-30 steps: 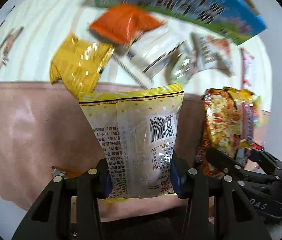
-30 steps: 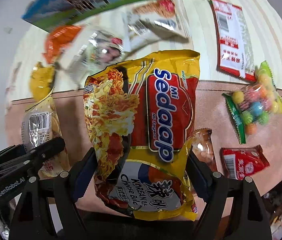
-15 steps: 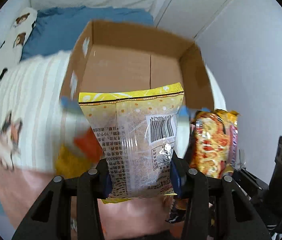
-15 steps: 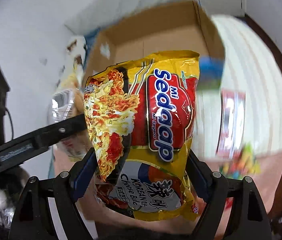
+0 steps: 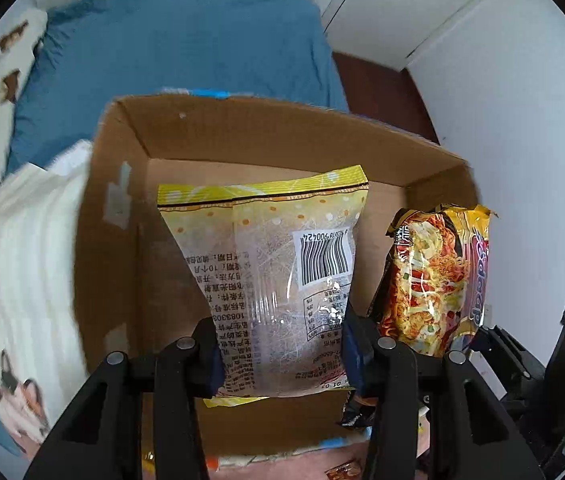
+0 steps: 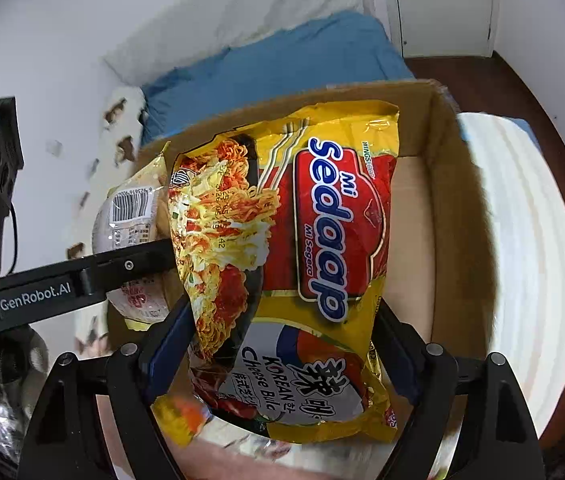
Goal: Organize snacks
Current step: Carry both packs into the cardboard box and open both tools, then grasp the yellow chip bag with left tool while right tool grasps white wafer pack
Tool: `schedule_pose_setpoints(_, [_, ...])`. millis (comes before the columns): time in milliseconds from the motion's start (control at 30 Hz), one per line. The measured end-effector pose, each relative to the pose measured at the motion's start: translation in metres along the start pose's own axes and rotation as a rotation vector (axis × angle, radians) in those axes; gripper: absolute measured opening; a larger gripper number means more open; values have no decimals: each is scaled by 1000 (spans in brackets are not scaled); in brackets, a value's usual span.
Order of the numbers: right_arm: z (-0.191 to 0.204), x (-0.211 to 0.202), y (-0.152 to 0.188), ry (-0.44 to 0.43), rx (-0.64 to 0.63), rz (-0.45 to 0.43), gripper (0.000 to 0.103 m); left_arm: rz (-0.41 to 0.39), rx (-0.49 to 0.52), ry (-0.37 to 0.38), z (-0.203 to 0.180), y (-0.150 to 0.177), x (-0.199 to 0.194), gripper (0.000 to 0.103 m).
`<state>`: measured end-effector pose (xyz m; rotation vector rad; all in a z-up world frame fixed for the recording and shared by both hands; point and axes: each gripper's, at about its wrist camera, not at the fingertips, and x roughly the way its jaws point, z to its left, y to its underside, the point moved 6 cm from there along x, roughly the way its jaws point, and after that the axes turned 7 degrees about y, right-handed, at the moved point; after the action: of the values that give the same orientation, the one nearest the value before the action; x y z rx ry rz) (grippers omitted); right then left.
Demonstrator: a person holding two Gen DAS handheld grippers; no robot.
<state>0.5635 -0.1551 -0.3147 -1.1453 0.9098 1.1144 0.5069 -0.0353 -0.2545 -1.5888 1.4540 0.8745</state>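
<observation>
You held both packets over the cardboard box (image 5: pixel 114 240): your left gripper (image 5: pixel 282 354) pinched the crinkly vermicelli packet (image 5: pixel 270 272), your right gripper (image 6: pixel 282 344) the Mi Sedaap noodle packet (image 6: pixel 306 248) (light, brittle inside) at lower edges.

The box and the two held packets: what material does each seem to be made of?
Box: brown corrugated cardboard, matte, with folded flaps.
Pale yellow packet in the left claw: thin plastic film, partly clear, glossy, wrinkled.
Sedaap noodle packet in the right claw: printed plastic film, shiny; possibly foil-lined.
</observation>
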Motion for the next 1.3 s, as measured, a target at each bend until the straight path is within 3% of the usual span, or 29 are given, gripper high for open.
schedule_pose_setpoints(267, [-6, 78, -23, 42, -9, 101, 87, 95, -48, -11, 36, -33, 44, 43])
schedule_pose_setpoints(567, [11, 96, -29, 54, -20, 141, 87, 133, -39, -34, 28, -37, 45, 43])
schedule_pose_setpoints(600, [18, 82, -21, 51, -19, 143, 87, 134, -33, -36, 28, -37, 44, 44])
schedule_pose_setpoints(667, [19, 73, -14, 45, -23, 138, 100, 126, -25, -54, 28, -42, 46, 55])
schedule_pose_setpoints(733, [23, 71, -18, 51, -27, 136, 102, 112, -32, -47, 22, -44, 44, 91])
schedule_pose_setpoints(1000, [30, 39, -23, 103, -36, 102, 102, 12, -5, -77, 18, -34, -9, 97])
schedule_pose_setpoints(1300, [36, -50, 15, 185, -51, -35, 102, -144, 35, -143, 12, 17, -76, 97])
